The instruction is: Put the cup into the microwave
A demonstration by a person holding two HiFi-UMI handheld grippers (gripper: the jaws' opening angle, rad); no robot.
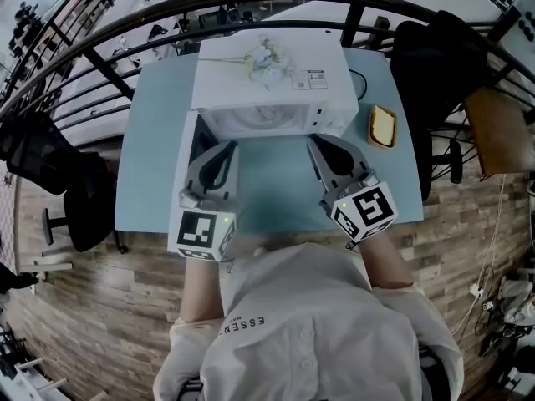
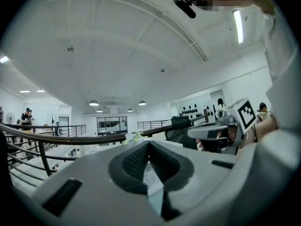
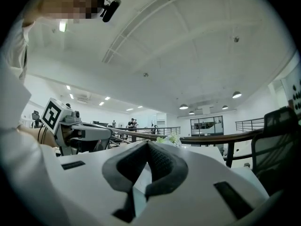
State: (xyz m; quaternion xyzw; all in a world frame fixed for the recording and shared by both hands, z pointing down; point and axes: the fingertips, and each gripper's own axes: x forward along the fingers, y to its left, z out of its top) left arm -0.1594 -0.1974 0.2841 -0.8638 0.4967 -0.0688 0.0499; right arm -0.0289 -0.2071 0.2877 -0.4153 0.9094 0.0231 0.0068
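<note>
Both grippers show in the head view, held side by side above the near half of the desk (image 1: pixel 272 186). The left gripper (image 1: pixel 227 147) is at 9 o'clock and the right gripper (image 1: pixel 316 142) at 3 o'clock. Each points toward 12 o'clock with its jaws clenched together on nothing. At 12 o'clock from them stands the white microwave (image 1: pixel 267 82), its door (image 1: pixel 192 144) standing open at its 7 o'clock corner. A bunch of pale flowers (image 1: pixel 263 57) lies on its top. The cup (image 1: pixel 383 126), a yellow vessel, stands on the desk just beside the microwave at its 3 o'clock, well apart from both grippers. What is in the oven's cavity cannot be made out. A dark railing (image 1: pixel 251 11) curves round the far side of the desk, and a black chair (image 1: pixel 46 161) stands at 9 o'clock.

In the left gripper view, the two dark pads meet at their tips with nothing between them. The right gripper hangs at 3 o'clock, and the flowers peek over the jaws at 12 o'clock.

In the right gripper view, the pads likewise press together, empty. The left gripper is at 9 o'clock and the flowers at 12 o'clock, with the railing running across behind them.
</note>
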